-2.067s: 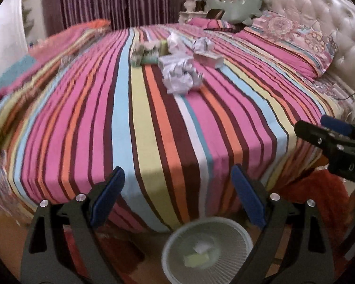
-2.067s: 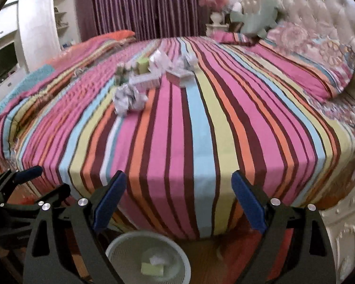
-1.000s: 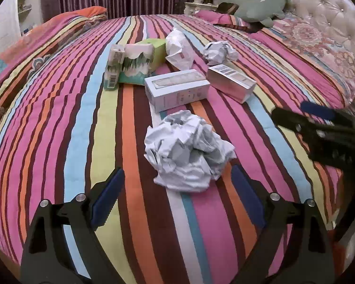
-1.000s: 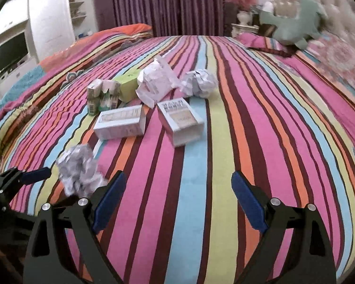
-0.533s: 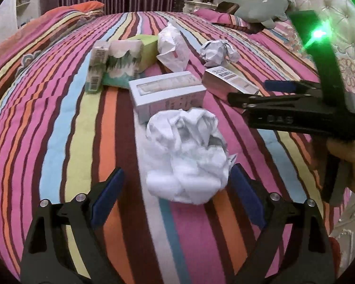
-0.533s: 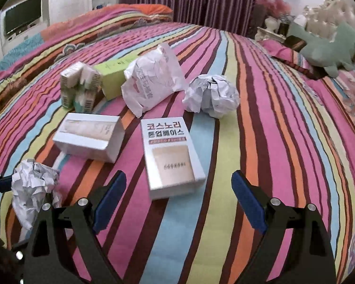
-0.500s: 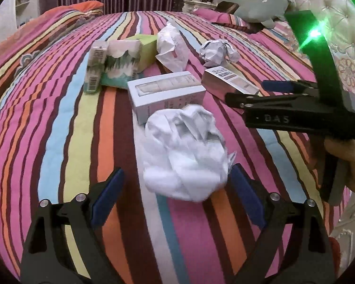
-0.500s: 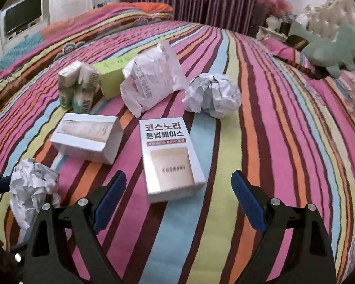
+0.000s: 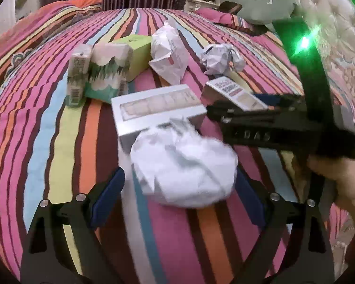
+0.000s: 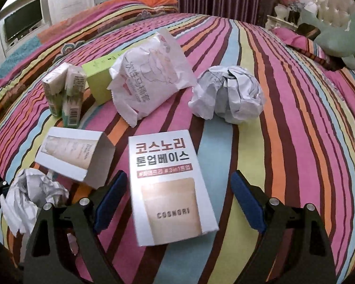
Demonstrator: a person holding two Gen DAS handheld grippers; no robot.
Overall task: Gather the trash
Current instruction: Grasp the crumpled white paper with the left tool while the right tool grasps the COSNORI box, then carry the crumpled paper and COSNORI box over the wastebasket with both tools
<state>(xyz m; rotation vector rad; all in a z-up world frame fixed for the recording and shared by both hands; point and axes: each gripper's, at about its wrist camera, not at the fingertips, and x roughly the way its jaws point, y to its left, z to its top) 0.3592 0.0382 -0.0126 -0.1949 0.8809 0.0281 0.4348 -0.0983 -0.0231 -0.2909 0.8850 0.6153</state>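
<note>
Trash lies on a striped bed. In the left wrist view my left gripper point(image 9: 177, 196) is open with a crumpled white paper ball point(image 9: 184, 168) between its blue pads, not pinched. Behind it lies a grey carton point(image 9: 157, 108). My right gripper point(image 10: 178, 201) is open around the near end of a white Korean-lettered box point(image 10: 170, 184), pads apart from it. The right gripper also shows in the left wrist view point(image 9: 253, 111), over that box point(image 9: 234, 92). The ball shows at the right wrist view's lower left point(image 10: 30, 196).
Further back lie a second paper ball point(image 10: 227, 94), a white wrapper bag point(image 10: 149, 78), a green box point(image 10: 101, 78) and small green-white cartons point(image 10: 64, 92). A pillow and green plush toy point(image 10: 338, 37) lie at the headboard side. A TV point(image 10: 21, 21) stands far left.
Both grippers have moved forward over the bed. The paper ball now sits between the left pads, and the lettered box lies between the right pads.
</note>
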